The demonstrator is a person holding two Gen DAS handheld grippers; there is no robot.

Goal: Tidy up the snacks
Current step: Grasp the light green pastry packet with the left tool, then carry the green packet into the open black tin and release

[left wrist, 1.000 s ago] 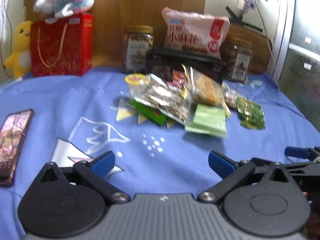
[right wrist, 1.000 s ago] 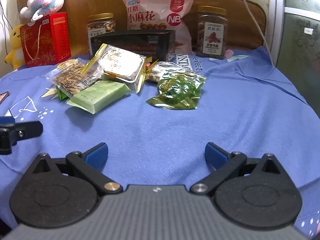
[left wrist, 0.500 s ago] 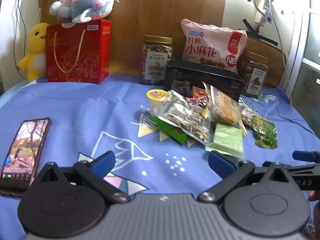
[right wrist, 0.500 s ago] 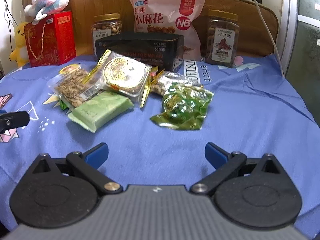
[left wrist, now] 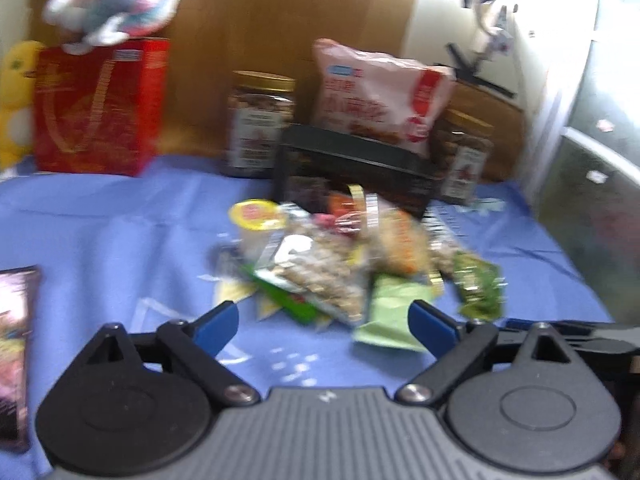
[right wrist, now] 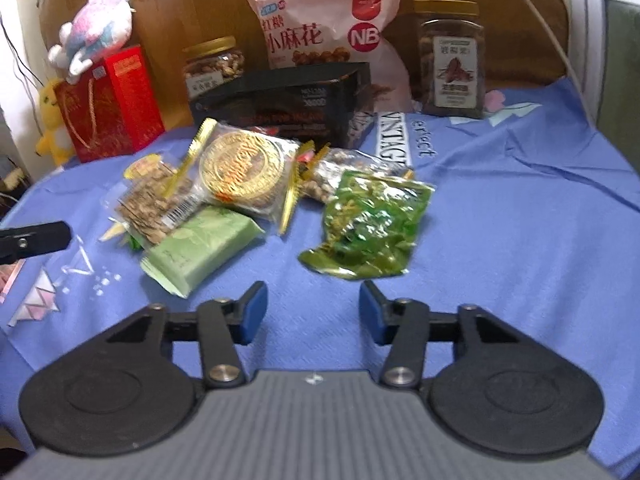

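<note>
Right wrist view: loose snack packets (right wrist: 248, 196) lie heaped mid-way across the blue cloth (right wrist: 500, 216), a green bag (right wrist: 370, 228) at the heap's right edge, a pale green bar (right wrist: 200, 250) in front. Behind stand a black box (right wrist: 284, 102), two jars and a pink bag (right wrist: 328, 24). Right tool (right wrist: 313, 312) is closing on nothing; left tool (left wrist: 324, 326), wide, closing, empty too.

The blue cloth (right wrist: 500, 216) looks soft and matt, with creases. The green packet (right wrist: 372, 228) is glossy, crinkled plastic. The jar (right wrist: 450, 60) is clear plastic with a golden lid. The black box (right wrist: 280, 108) looks like smooth cardboard
</note>
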